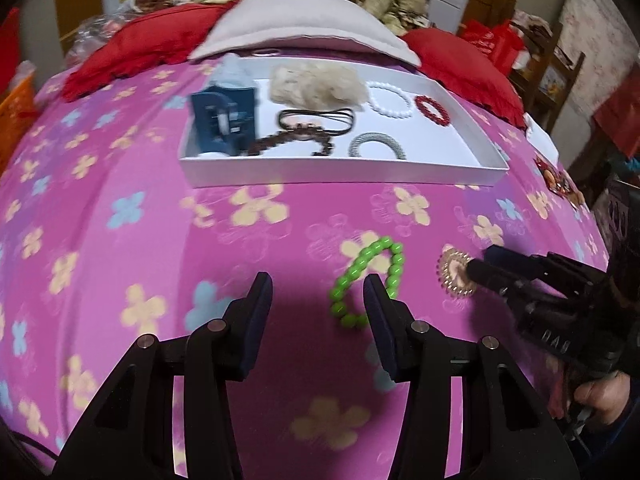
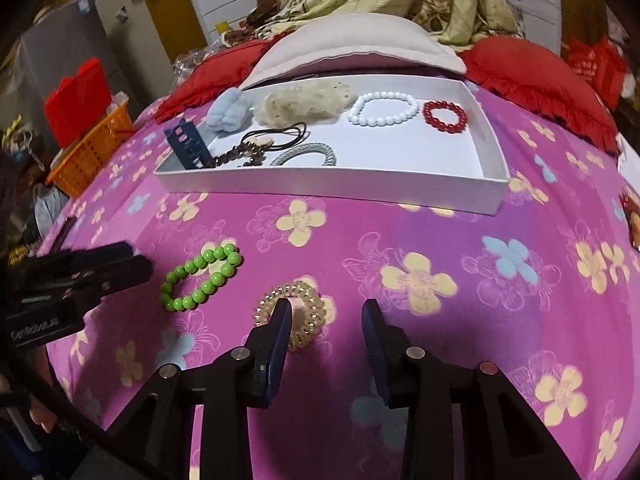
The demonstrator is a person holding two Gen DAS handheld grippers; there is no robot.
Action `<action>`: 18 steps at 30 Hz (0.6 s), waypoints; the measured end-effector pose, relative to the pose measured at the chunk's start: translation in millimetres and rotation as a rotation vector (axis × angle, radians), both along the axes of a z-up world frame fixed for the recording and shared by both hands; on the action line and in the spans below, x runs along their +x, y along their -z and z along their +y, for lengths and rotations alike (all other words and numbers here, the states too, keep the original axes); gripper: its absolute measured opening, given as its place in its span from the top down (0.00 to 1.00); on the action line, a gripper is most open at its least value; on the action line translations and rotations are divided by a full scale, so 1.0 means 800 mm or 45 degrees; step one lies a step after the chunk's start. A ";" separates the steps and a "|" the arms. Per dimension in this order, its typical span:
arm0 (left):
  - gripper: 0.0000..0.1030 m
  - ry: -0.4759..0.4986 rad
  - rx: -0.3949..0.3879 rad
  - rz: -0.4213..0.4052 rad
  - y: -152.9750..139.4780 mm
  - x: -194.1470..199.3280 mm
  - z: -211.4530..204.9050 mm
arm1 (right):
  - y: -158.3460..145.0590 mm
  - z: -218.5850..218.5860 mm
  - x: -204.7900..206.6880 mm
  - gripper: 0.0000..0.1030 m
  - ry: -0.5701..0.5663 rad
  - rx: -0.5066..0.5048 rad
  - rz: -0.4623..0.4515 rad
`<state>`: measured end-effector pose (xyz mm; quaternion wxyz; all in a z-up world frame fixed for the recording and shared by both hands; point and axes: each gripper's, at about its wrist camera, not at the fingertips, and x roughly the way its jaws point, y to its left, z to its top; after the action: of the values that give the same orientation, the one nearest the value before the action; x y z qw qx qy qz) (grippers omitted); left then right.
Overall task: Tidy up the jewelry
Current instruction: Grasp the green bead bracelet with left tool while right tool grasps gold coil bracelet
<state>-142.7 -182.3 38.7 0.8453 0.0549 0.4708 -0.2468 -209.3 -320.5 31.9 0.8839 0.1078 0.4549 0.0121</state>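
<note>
A green bead bracelet (image 1: pixel 370 282) (image 2: pixel 202 278) lies on the pink flowered bedspread. My left gripper (image 1: pixel 318 300) (image 2: pixel 136 258) is open just left of it, with its right finger over the bracelet's edge. A gold coil hair tie (image 2: pixel 306 312) (image 1: pixel 454 274) lies to the bracelet's right. My right gripper (image 2: pixel 326 320) (image 1: pixel 478 266) is open, with its left finger over the coil. A white tray (image 1: pixel 340 170) (image 2: pixel 328 186) behind holds a white bead bracelet (image 2: pixel 382 109), a red bead bracelet (image 2: pixel 445 116), a silver coil (image 2: pixel 306 154), a brown bead necklace and a blue comb.
Red cushions (image 2: pixel 540 76) and a grey pillow (image 2: pixel 352 46) lie behind the tray. An orange basket (image 2: pixel 90 152) stands off the bed's left side. More small ornaments (image 1: pixel 558 180) lie at the bed's right edge.
</note>
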 end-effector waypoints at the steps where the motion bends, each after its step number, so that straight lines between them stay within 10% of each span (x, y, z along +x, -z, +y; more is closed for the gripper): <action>1: 0.55 0.012 0.008 0.001 0.002 0.003 -0.004 | 0.001 0.002 0.001 0.67 -0.005 -0.018 -0.004; 14: 0.63 0.087 0.054 -0.016 0.027 0.010 -0.034 | 0.004 0.018 0.014 0.84 -0.042 -0.059 -0.036; 16: 0.88 0.090 0.099 -0.046 0.028 0.003 -0.039 | 0.003 0.019 0.014 0.89 -0.037 -0.040 -0.041; 18: 0.93 0.107 0.089 -0.027 0.028 -0.001 -0.041 | 0.003 0.019 0.014 0.91 -0.026 -0.024 -0.044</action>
<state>-143.6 -215.4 16.2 0.8366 0.1069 0.4674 -0.2649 -198.1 -305.7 29.4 0.8925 0.0948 0.4406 0.0186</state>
